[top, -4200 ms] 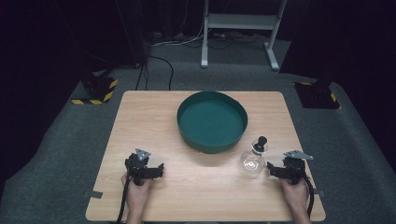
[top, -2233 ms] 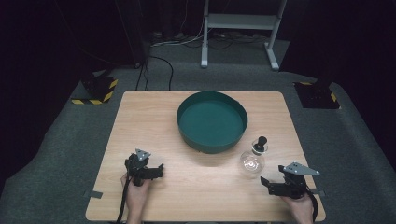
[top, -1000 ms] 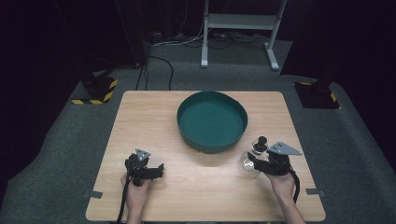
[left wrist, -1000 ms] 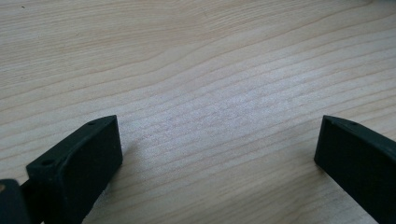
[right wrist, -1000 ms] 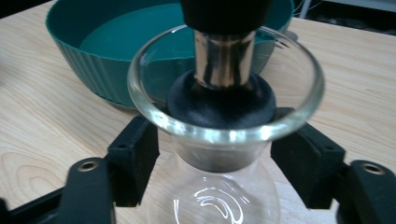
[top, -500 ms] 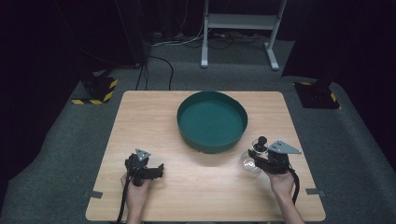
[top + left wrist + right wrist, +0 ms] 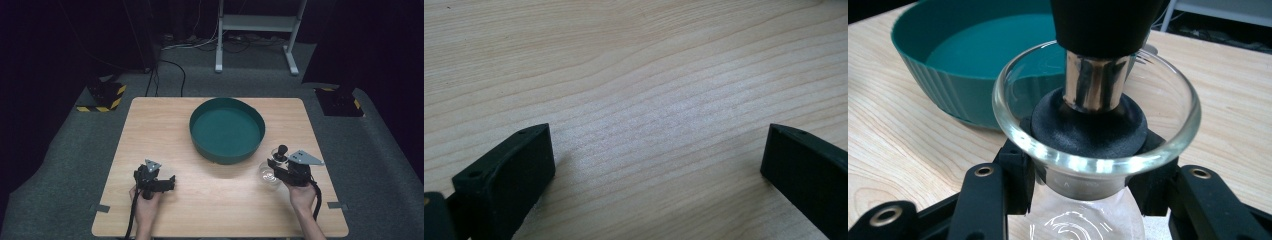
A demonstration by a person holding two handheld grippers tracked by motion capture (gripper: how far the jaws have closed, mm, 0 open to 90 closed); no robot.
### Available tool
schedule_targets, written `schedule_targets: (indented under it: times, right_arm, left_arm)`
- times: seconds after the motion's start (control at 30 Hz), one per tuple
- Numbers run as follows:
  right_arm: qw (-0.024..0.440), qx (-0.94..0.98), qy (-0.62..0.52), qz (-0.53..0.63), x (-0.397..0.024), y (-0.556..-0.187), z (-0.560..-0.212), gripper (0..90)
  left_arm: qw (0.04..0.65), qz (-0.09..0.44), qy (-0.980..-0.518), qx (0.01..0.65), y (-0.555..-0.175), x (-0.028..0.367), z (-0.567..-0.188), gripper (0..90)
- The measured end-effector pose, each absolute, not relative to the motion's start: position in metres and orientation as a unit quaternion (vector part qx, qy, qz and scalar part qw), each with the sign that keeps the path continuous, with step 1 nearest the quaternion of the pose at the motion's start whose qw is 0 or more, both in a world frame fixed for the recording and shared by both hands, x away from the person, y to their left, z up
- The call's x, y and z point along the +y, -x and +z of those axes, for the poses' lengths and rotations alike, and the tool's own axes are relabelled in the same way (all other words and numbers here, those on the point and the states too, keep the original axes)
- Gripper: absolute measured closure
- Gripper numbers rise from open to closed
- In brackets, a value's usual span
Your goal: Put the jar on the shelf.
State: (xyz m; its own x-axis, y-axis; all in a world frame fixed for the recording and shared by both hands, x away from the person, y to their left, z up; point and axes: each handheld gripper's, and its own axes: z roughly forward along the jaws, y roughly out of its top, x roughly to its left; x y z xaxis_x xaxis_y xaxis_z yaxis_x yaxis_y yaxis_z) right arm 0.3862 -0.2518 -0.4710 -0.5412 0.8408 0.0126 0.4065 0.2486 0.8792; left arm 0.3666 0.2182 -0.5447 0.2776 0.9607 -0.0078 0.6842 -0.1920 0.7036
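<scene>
- Glass bottle [image 7: 269,172] stands upright on the bench [image 7: 165,125], at the near right, just in front of the green bowl [image 7: 227,131] and a little to its right.
- We see the right gripper [image 7: 278,168] clamped on the bottle: in the right gripper view its fingers [image 7: 1015,167] sit one on each side of the neck [image 7: 1083,182], below the flared glass rim [image 7: 1093,160] and above the round clear belly. They have just been closing, with the neck between them.
- The relation that matters is this: the bottle's long axis runs straight up, and the fingers cross it level, from the person's side. A black stopper [image 7: 1098,25] with a metal stem plugs the mouth, its dark seal resting inside the rim.
- From the bottle, the bowl lies ahead and to the left, near but not touching (its wall [image 7: 948,85] rises in the right gripper view just behind the glass). We judge that any carry towards the bowl must first lift the belly above that wall, since the wall is the one thing in the way.
- The left gripper [image 7: 169,182] rests at the near left of the bench, well apart from bottle and bowl. Its fingers [image 7: 509,175] stand wide apart over bare wood, holding nothing, so the right hand [image 7: 300,192] is plainly the nearer.
- Beyond that, the bench carries nothing else that we can make out.
</scene>
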Motion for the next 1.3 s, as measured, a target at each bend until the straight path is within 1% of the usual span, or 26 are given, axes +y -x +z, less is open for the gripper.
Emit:
schedule_targets:
  times: [0.6, 1.3]
  right_arm:
    - [0.222, 0.778, -0.37, 0.457, -0.254, -0.387, -0.441, 52.4]
    - [0.222, 0.795, -0.328, 0.46, -0.245, -0.398, -0.401, 52.4]
  left_arm:
    - [0.306, 0.226, -0.738, 0.557, -0.367, 0.218, -0.545, 1.1]
    - [0.306, 0.226, -0.738, 0.557, -0.367, 0.218, -0.545, 1.1]
